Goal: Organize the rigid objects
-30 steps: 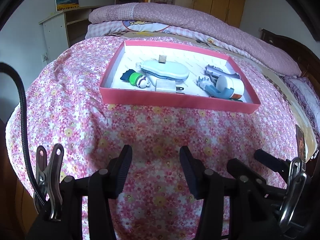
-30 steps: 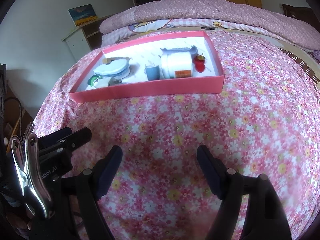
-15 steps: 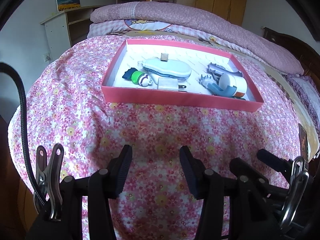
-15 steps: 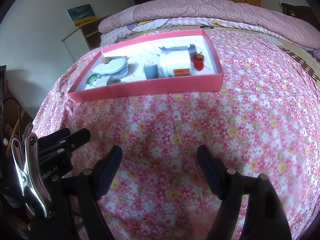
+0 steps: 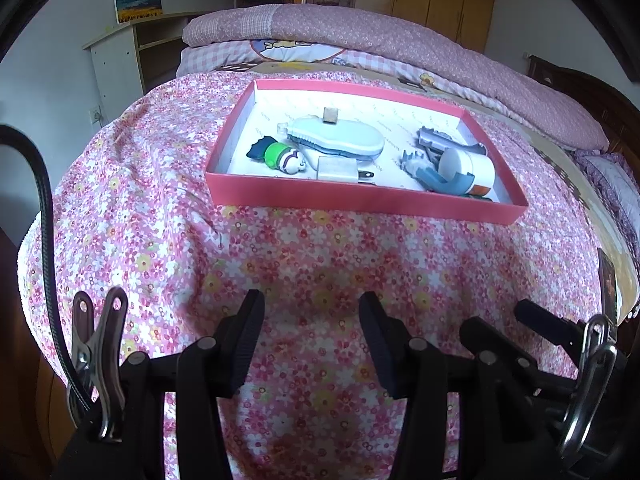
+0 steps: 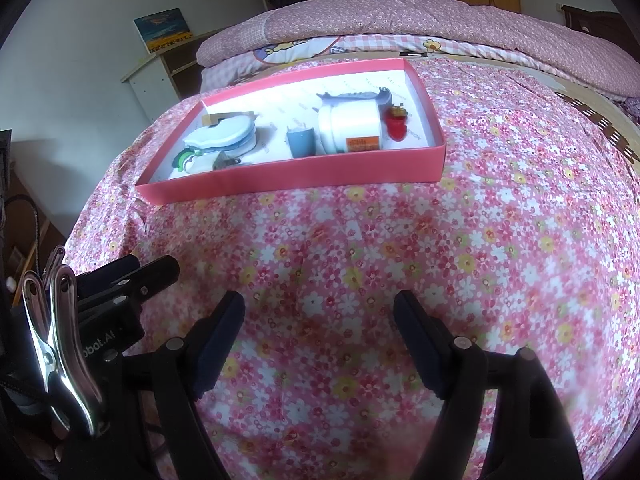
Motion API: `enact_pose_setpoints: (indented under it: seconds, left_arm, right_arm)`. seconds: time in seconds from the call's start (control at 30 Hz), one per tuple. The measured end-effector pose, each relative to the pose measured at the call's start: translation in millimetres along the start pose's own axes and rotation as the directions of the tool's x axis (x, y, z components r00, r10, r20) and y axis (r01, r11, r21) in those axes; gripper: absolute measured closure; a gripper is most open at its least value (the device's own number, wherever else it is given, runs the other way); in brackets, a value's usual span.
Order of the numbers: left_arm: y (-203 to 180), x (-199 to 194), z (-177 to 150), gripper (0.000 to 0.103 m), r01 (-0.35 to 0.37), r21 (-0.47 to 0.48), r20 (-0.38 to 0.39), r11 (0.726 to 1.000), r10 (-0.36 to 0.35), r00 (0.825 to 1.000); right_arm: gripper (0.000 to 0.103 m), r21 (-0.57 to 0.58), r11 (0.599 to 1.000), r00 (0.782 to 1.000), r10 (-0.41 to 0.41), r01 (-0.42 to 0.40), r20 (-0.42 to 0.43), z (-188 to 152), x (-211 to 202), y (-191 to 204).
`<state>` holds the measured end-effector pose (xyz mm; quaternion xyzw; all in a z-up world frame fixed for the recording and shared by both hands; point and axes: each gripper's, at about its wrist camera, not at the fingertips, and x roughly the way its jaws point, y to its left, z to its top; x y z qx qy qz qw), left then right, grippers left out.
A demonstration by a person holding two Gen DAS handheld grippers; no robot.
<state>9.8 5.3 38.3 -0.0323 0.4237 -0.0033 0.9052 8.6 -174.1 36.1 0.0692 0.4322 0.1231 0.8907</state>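
A pink tray (image 5: 360,198) sits on the flowered bedspread, also in the right wrist view (image 6: 296,178). It holds a pale blue oval case (image 5: 340,140), a green and white toy (image 5: 284,158), a white plug (image 5: 338,170), a white jar (image 5: 466,168), a blue part (image 5: 432,178) and a grey toy gun (image 5: 440,140). The right wrist view also shows the jar (image 6: 349,124) and a small red object (image 6: 396,124). My left gripper (image 5: 312,320) and right gripper (image 6: 320,314) are open and empty, well short of the tray.
A folded pink quilt (image 5: 380,36) lies behind the tray. A white shelf unit (image 5: 120,56) with a picture stands at the far left. A dark wooden bed frame (image 5: 592,96) is at the right. A black cable (image 5: 44,216) hangs at the left.
Both views show the tray slightly lower and nearer than a second ago. Both grippers stay open and empty.
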Motion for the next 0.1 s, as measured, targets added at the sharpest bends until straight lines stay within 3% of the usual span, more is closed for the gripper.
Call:
enact_pose_setpoints:
  seconds: [0.1]
  left_arm:
    - [-0.2,0.5,-0.8,0.051,0.000,-0.001,-0.004,1.000,0.000,1.000]
  right_arm:
    - [0.024,0.001,1.000,1.000,0.000,0.000,0.000,0.2,0.2,0.4]
